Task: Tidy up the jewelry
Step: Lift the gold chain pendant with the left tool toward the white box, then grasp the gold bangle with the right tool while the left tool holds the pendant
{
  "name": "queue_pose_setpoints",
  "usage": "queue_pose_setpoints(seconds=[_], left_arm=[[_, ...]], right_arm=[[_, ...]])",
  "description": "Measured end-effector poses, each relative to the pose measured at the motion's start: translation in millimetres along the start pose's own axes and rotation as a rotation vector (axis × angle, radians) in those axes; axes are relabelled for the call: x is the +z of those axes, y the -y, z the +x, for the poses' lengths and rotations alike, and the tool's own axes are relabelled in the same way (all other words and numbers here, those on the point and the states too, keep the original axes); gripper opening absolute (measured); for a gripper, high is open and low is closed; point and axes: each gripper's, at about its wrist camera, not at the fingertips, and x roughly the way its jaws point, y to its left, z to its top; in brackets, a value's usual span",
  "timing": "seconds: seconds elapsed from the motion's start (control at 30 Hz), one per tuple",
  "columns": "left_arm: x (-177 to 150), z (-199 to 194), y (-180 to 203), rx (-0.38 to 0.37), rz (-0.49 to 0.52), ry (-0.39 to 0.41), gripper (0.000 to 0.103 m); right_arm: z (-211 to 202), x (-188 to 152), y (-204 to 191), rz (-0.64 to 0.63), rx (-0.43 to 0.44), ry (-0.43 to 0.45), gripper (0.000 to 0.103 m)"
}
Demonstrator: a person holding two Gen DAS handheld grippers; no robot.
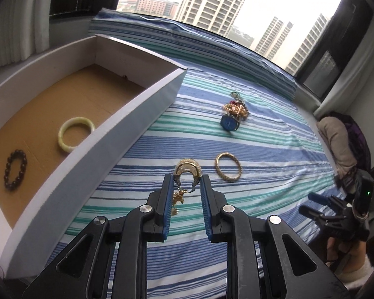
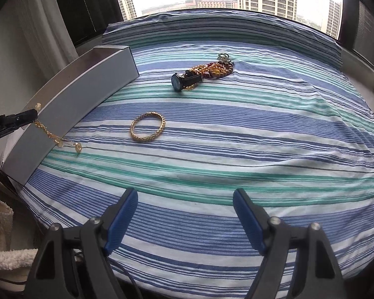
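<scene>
Because the open white box (image 1: 127, 122) stands at about nine o'clock of the striped bedspread (image 1: 261, 149), anything lifted from the cloth has only a short way over the box's near wall, and that seems to be why the left gripper (image 1: 187, 182) hangs beside that wall. Its jaws stand narrow, pinching a gold chain necklace (image 1: 188, 169), which dangles free of the cloth; in the right wrist view the chain (image 2: 49, 132) trails down across the outside of the box wall with small pale pendants at its end. My guess is that it is carried high so the loose end will clear the rim.

Inside the box already lie a pale green bangle (image 1: 76, 134) and a dark bead bracelet (image 1: 15, 169), apart from each other.

At twelve o'clock of the right gripper (image 2: 185, 199), whose jaws gape wide and empty above the cloth, rests a woven gold bangle (image 2: 148, 127); further on lies a blue-faced watch (image 2: 184, 81) against a heap of beads (image 2: 217, 69).
</scene>
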Motion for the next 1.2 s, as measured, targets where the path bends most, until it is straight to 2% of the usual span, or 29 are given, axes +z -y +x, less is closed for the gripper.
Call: queue_pose_setpoints(seconds=[0.1,0.2,0.33,0.4,0.47,0.53,0.67,0.83,0.9,0.93,1.07,1.2], left_arm=[[-4.3,-4.6,-1.7,0.026,-0.015,-0.001,0.020],[-8.5,-7.8,-0.9,0.061,-0.013,-0.005,0.020],[-14.0,-12.3,-0.6,0.069,-0.027,-0.007,0.020],[-16.5,-15.4,-1.3,0.078,-0.032,-0.003,0.020],[-18.6,-16.9,-2.4,0.085,-0.037,-0.005,0.020],[-20.0,-17.3,-2.9,0.091,-0.039,-0.009,0.020],[-22.2,-17.7,-1.9,0.113,-0.026,-0.012,0.020],[-22.3,-16.8,-2.1,0.121,-0.018,-0.016,0.020],[-22.3,-17.0,-2.1,0.124,-0.018,-0.018,0.020],[-22.2,-17.8,-2.3,0.122,-0.019,-0.018,0.020],[-19.2,-27.2,-1.7,0.110,-0.021,-0.007,0.020],[-10.6,-48.1,-4.0,0.053,-0.035,0.014,0.020]], right_arm=[[10.9,18.3,-8.1,-0.060,0.044,-0.019,0.080],[37.3,35.9,-29.4,-0.201,0.094,-0.069,0.080],[79.5,62.2,-56.5,-0.332,0.207,-0.123,0.080],[99.9,74.3,-65.4,-0.364,0.225,-0.157,0.071],[115.9,81.6,-74.6,-0.408,0.212,-0.173,0.049],[130.4,86.2,-81.6,-0.436,0.224,-0.202,0.047],[150.7,89.0,-89.2,-0.465,0.215,-0.241,0.038],[159.4,85.2,-96.6,-0.508,0.204,-0.244,0.035],[158.9,84.9,-98.8,-0.524,0.189,-0.238,0.011],[158.4,85.3,-98.1,-0.515,0.191,-0.242,0.005],[148.0,85.3,-92.3,-0.461,0.217,-0.234,0.005],[120.6,91.2,-87.1,-0.390,0.287,-0.192,0.005]])
